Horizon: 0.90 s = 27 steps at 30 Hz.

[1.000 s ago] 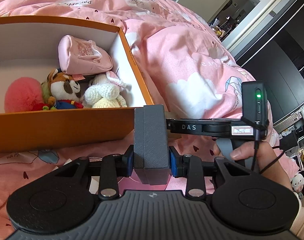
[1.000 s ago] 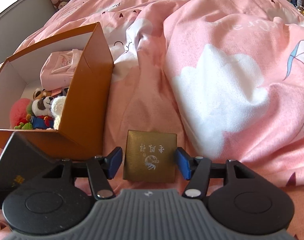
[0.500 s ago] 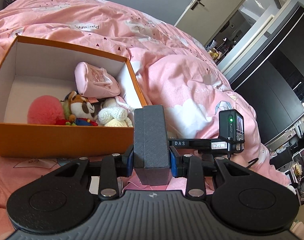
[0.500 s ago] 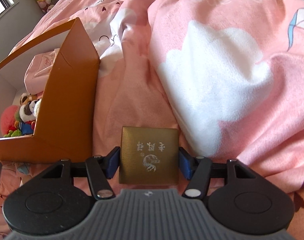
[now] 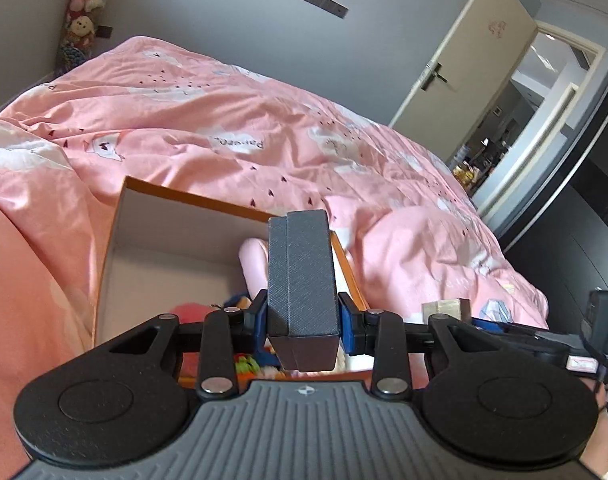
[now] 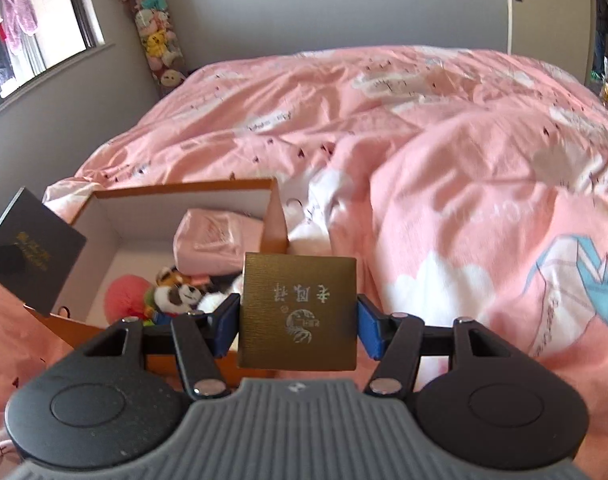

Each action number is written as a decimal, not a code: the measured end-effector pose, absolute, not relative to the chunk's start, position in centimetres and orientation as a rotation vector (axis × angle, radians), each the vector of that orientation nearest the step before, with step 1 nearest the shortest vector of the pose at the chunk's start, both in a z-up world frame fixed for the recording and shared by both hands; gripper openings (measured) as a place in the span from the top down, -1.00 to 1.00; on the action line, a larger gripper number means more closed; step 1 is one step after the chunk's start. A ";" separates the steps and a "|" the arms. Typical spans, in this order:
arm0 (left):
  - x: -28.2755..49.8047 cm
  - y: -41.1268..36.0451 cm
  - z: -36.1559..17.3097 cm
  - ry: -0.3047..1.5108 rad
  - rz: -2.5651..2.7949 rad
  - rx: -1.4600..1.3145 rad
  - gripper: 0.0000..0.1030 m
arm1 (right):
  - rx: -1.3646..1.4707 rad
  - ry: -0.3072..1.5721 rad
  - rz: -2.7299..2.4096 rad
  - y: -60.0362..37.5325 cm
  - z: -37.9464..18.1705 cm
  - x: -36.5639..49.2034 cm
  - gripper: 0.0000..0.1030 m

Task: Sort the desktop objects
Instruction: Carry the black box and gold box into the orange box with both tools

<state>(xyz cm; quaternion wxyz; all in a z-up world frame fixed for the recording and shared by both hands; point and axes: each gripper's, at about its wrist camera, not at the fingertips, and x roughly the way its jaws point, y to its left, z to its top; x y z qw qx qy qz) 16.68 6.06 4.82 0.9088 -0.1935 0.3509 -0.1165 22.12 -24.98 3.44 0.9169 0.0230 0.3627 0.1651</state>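
My left gripper (image 5: pixel 302 316) is shut on a dark grey textured box (image 5: pixel 302 276), held on edge above the near right part of the orange cardboard box (image 5: pixel 116 240). My right gripper (image 6: pixel 298 320) is shut on a flat gold box (image 6: pixel 298 312) with printed characters, lifted off the bed beside the orange box's (image 6: pixel 274 220) right wall. Inside the orange box lie a pink pouch (image 6: pixel 216 240), a pink ball (image 6: pixel 124 294) and a panda plush (image 6: pixel 176 294). The grey box (image 6: pixel 32 248) shows at the left in the right wrist view.
A pink quilt (image 6: pixel 443 184) with cloud prints covers the bed and bulges to the right of the orange box. Stuffed toys (image 6: pixel 160 44) hang in the far corner by a window. A door (image 5: pixel 455 72) stands open at the right.
Both grippers rose with their boxes. The left one moved over the orange box's near edge. The gold box left the quilt and now hangs beside the orange box's right wall.
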 end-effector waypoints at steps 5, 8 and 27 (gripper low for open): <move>21.1 7.7 2.9 0.726 -0.166 -0.467 0.24 | -0.040 0.686 0.397 -20.7 5.0 23.6 -0.21; 23.9 8.2 1.1 0.755 -0.120 -0.490 0.24 | -0.077 0.686 0.423 -18.6 4.6 25.3 -0.21; 31.5 7.5 -7.1 0.948 -0.004 -0.506 0.24 | -0.168 0.726 0.464 -14.8 -0.2 31.6 -0.21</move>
